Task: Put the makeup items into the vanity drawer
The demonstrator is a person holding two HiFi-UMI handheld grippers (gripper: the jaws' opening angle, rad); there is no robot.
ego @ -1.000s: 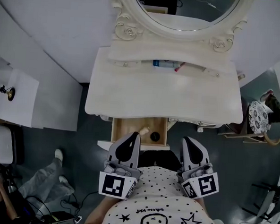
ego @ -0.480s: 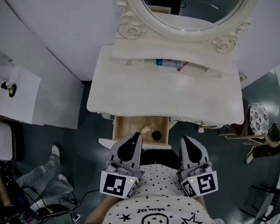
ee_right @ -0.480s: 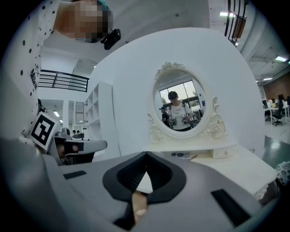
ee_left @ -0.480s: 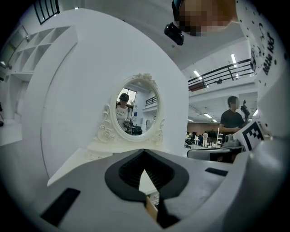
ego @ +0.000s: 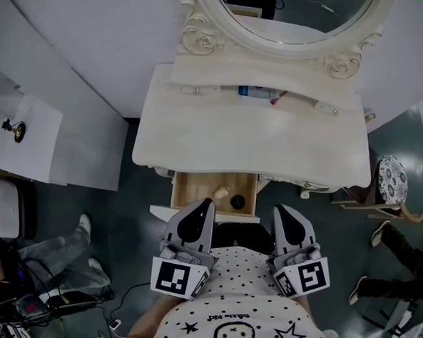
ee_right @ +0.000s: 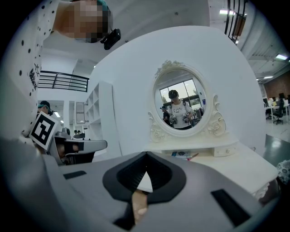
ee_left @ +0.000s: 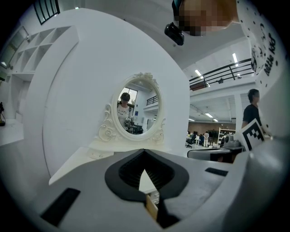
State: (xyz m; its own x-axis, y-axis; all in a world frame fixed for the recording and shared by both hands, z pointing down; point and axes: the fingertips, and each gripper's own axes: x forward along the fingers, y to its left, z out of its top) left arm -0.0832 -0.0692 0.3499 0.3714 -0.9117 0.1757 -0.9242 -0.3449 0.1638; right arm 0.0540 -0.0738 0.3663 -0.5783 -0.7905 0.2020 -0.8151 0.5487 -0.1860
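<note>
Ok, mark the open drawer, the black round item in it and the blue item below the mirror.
open drawer (ego: 192, 188), head view, bare wooden floor.
black round item (ego: 238, 201), head view, its middle.
blue item (ego: 255, 92), head view, its middle.

The white desk (ego: 252, 142) bears an oval mirror (ego: 292, 19), with 1 blue tube (ego: 258, 92) and 1 pink stick (ego: 278, 99) shelved beneath it.

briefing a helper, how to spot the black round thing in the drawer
At the white vanity table under the oval mirror, look into the open wooden drawer at its front. The black round item lies right of a pale cream one, the only dark thing there.
</note>
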